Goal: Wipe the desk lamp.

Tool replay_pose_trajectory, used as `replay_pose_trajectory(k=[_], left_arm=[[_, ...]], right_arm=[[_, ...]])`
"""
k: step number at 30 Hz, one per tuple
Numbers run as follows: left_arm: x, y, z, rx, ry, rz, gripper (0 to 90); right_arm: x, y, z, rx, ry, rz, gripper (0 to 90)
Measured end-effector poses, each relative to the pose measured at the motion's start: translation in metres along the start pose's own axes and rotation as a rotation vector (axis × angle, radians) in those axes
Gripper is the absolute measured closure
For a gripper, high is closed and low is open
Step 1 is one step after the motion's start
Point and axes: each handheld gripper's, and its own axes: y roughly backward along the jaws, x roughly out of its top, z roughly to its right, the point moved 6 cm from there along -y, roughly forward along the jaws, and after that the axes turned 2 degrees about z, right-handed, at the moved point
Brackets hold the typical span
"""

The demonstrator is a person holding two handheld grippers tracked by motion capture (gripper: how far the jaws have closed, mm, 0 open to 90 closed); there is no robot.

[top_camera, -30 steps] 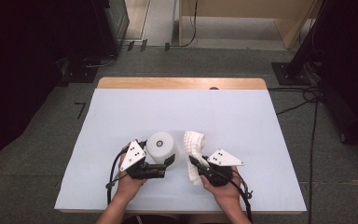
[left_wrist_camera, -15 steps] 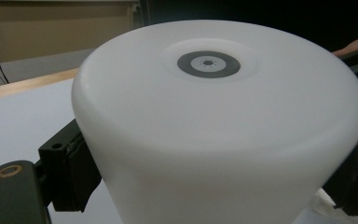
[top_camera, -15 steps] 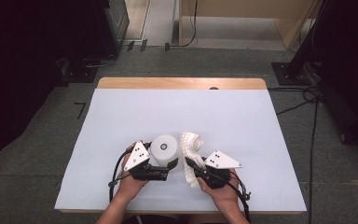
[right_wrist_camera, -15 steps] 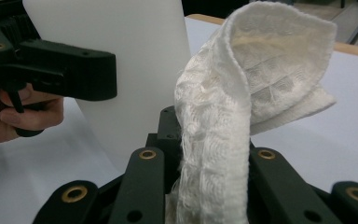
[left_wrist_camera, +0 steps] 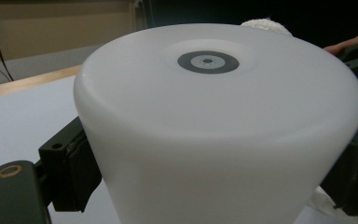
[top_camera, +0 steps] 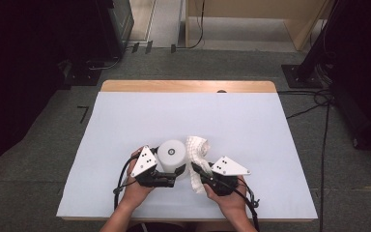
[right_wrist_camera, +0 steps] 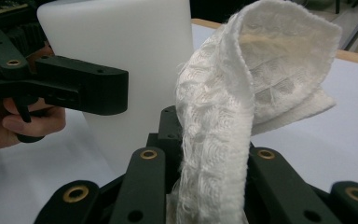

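A white plastic cup (top_camera: 172, 153) stands upside down on the table near its front edge, with a grey ring on its top. My left gripper (top_camera: 175, 170) is shut on the cup; in the left gripper view its pads (left_wrist_camera: 77, 172) press the cup (left_wrist_camera: 214, 126) on both sides. To the cup's right my right gripper (top_camera: 196, 173) is shut on a white woven cloth (top_camera: 197, 147). In the right gripper view the cloth (right_wrist_camera: 242, 102) rises from between the jaws of my right gripper (right_wrist_camera: 205, 154), folds over and hangs close beside the cup (right_wrist_camera: 135, 56).
The table has a white cover (top_camera: 125, 121) and a strip of bare wood along its far edge (top_camera: 188, 86). Beyond it are grey carpet, black equipment (top_camera: 111, 29) at the left and cables (top_camera: 319, 101) at the right.
The right gripper and its cloth have drawn a little closer to the cup. The cloth's free top has folded over more. The left gripper still holds the cup in about the same place.
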Motion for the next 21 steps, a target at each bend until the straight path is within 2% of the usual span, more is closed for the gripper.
replay_pose_trajectory(k=[3,6,9,11,14,17,19,21], left_arm=[[-0.003,-0.003,0.002,-0.007,-0.001,-0.012,8.8],[-0.007,-0.009,0.007,-0.009,-0.022,-0.041,8.8],[-0.006,-0.009,0.008,-0.011,-0.028,-0.037,8.8],[-0.004,-0.006,0.006,-0.003,-0.026,-0.029,8.8],[0.002,-0.001,0.001,-0.001,0.002,0.001,8.8],[0.003,0.0,-0.001,0.0,0.006,0.006,8.9],[0.0,-0.002,0.0,-0.002,0.006,-0.001,8.8],[-0.004,-0.005,0.001,0.0,0.004,-0.016,8.8]], right_arm=[[0.007,0.005,0.001,0.007,-0.002,0.029,75.6],[0.019,0.013,-0.001,-0.007,0.023,0.069,75.7],[0.025,0.018,-0.002,-0.009,0.023,0.091,75.8],[0.021,0.016,-0.001,-0.003,0.02,0.08,75.8],[0.005,0.004,0.0,-0.003,0.01,0.017,75.8],[-0.009,-0.006,0.002,-0.003,0.0,-0.041,75.8],[-0.009,-0.007,0.002,-0.006,-0.005,-0.047,75.7],[-0.003,-0.003,0.002,-0.012,-0.003,-0.026,75.7]])
